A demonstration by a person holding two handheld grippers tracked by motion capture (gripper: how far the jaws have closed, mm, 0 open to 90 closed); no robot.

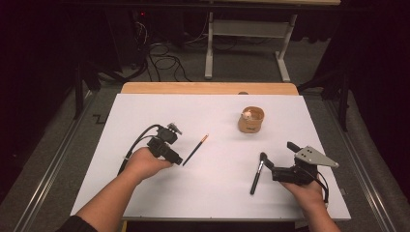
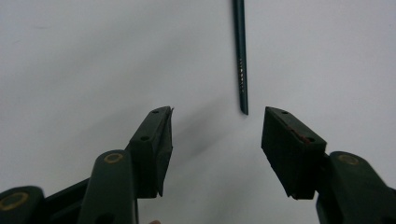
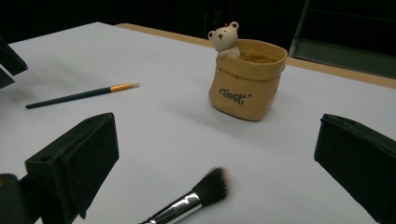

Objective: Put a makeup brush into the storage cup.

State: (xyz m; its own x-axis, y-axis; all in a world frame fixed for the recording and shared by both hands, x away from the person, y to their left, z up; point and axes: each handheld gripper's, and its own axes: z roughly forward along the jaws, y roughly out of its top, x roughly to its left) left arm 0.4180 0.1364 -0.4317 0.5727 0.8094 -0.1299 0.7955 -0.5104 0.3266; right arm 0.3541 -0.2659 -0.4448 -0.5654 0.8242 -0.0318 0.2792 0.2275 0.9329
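Black jaws of the left gripper (image 2: 217, 135) stand apart with nothing between the pads; the near tip of the thin dark-green pencil with a gold ferrule (image 2: 240, 56) lies just beyond them, at about twelve o'clock, flat on the white table sheet (image 2: 70, 56). So the grasp is not yet made. In the high view the pencil (image 1: 195, 150) points toward one o'clock from this gripper (image 1: 180, 160). The right gripper (image 3: 215, 154) is also released and empty, and the black-handled makeup brush with a silver ferrule (image 3: 194, 198) lies between its jaws, untouched. At twelve o'clock stands the tan bag-shaped holder with a small bear figure (image 3: 245, 79), well apart. It seems both tools must still go there; nothing is done.
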